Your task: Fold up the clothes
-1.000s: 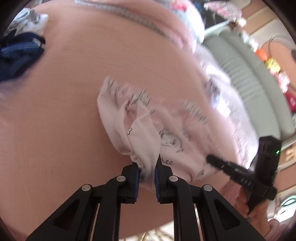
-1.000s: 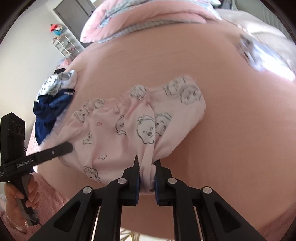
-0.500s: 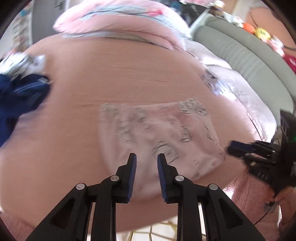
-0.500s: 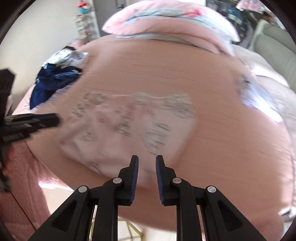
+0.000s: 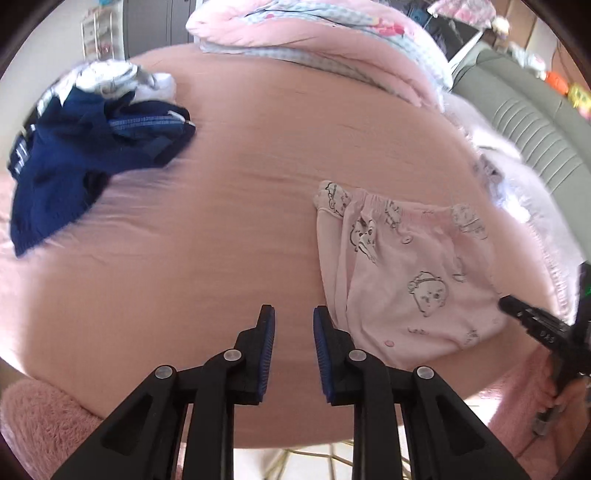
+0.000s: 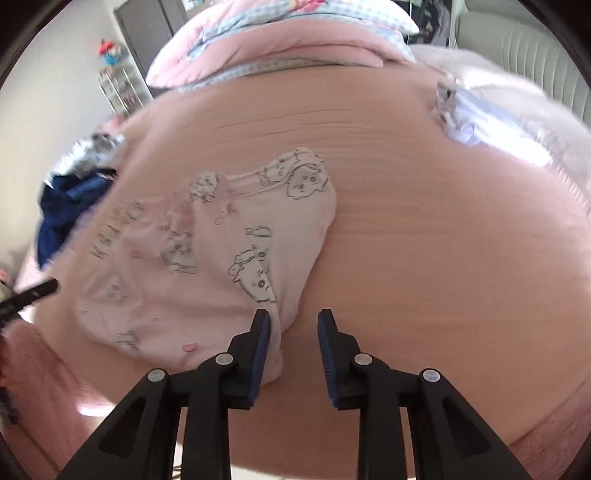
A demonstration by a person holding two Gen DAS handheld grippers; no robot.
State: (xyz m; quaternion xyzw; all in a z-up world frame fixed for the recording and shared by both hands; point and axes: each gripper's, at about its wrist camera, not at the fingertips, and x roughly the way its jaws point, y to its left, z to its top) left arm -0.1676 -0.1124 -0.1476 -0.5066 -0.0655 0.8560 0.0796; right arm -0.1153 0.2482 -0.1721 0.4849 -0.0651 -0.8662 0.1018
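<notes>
A pale pink garment printed with cartoon animals [image 5: 402, 273] lies folded flat on the pink bed sheet [image 5: 229, 206]; it also shows in the right wrist view [image 6: 207, 258]. My left gripper [image 5: 293, 321] is open and empty, just left of the garment's near corner. My right gripper [image 6: 293, 325] is open over the garment's near right corner, and its left finger [image 6: 258, 332] touches the cloth. Each gripper's tip shows at the edge of the other's view.
A dark blue garment [image 5: 85, 162] with a white patterned one [image 5: 122, 79] lies at the bed's far left. Folded pink bedding [image 5: 314, 33] sits at the head. A white patterned cloth [image 6: 469, 118] lies far right beside a grey-green sofa [image 5: 535, 125].
Both grippers let go of the pink garment and opened. It dropped flat onto the sheet, and both grippers pulled back toward the near edge and apart.
</notes>
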